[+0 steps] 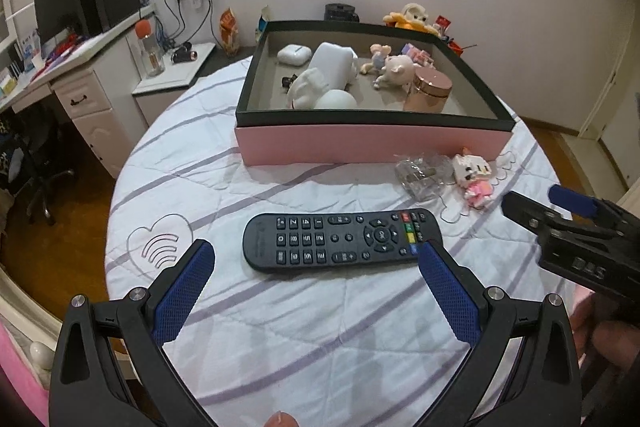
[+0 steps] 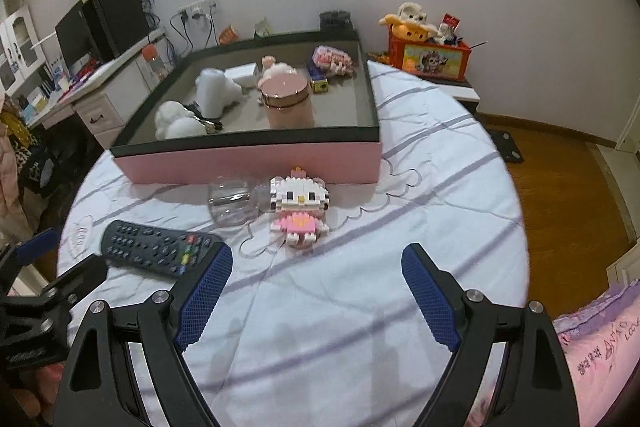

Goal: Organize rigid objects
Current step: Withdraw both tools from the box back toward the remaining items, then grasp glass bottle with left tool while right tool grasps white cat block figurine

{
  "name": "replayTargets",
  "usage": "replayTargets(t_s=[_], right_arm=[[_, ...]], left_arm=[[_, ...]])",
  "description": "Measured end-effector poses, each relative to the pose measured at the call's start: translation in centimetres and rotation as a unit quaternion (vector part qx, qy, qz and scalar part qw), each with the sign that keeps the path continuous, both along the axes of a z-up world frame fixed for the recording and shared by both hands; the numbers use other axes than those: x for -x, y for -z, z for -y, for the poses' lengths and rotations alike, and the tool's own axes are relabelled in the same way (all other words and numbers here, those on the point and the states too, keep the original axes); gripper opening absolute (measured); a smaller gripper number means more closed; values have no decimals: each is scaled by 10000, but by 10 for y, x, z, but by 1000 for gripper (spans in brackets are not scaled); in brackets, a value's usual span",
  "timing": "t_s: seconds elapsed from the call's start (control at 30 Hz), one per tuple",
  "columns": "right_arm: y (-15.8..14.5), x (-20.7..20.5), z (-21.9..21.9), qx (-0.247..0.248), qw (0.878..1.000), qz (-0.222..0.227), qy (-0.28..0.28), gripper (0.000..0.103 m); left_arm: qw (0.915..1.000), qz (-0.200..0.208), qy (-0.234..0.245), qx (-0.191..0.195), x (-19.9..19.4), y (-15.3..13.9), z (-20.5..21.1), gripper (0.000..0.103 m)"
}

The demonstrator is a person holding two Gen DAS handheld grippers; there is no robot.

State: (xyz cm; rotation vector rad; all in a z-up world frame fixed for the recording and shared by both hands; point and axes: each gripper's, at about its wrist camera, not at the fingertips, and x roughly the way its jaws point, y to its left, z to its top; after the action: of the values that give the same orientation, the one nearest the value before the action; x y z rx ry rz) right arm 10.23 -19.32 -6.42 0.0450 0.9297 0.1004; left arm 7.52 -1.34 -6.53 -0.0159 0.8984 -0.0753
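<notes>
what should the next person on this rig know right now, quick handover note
Left gripper: open, empty, over the remote.
Right gripper: open, empty, facing the block cat figure.
Done: pink box already holds the earbud case, white items, pig figurine and pink jar.
Left: remote, clear plastic piece and block cat figure lie on the striped cloth in front of the box; none is in a grip yet.

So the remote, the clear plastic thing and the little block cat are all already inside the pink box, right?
No. The remote, clear plastic piece and block cat lie on the bedspread in front of the pink box, not inside it; both wrist views show this.
</notes>
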Motion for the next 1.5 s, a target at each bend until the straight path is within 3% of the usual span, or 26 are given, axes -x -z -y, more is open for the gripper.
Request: replayTargets(t_s=[0.23, 0.3, 0.4, 0.47, 0.5, 1.0, 1.23, 1.3, 1.43, 1.5], right_arm=[[29, -36, -3, 94, 9995, -279, -104, 87], [34, -41, -4, 135, 9992, -334, -168, 83], [39, -45, -5, 213, 9990, -338, -211, 68], [39, -45, -5, 282, 9989, -282, -266, 47], [38, -46, -4, 253, 9989, -276, -294, 44], [17, -34, 29, 105, 9998, -65, -161, 44], [21, -38, 44, 49, 9999, -98, -31, 44], [22, -38, 46, 5, 9999, -101, -26, 44], [23, -38, 48, -34, 9999, -99, -7, 44], [23, -37, 49, -63, 9999, -96, -2, 44]], left_arm=[[9999, -122, 22, 0, -22, 11, 3, 103], [9999, -151, 40, -1, -28, 13, 5, 103], [9998, -164, 84, -30, -37, 15, 10, 103], [9998, -170, 120, -31, -41, 16, 14, 103], [9997, -179, 147, -32, -43, 17, 17, 103], [9968, -430, 663, 109, -75, 28, 78, 103], [9967, -585, 562, -88, -100, 49, 94, 102], [9964, -659, 525, -113, -106, 57, 94, 95], [9969, -527, 586, -57, -106, 56, 94, 92], [9967, -477, 663, -27, -103, 56, 92, 83]])
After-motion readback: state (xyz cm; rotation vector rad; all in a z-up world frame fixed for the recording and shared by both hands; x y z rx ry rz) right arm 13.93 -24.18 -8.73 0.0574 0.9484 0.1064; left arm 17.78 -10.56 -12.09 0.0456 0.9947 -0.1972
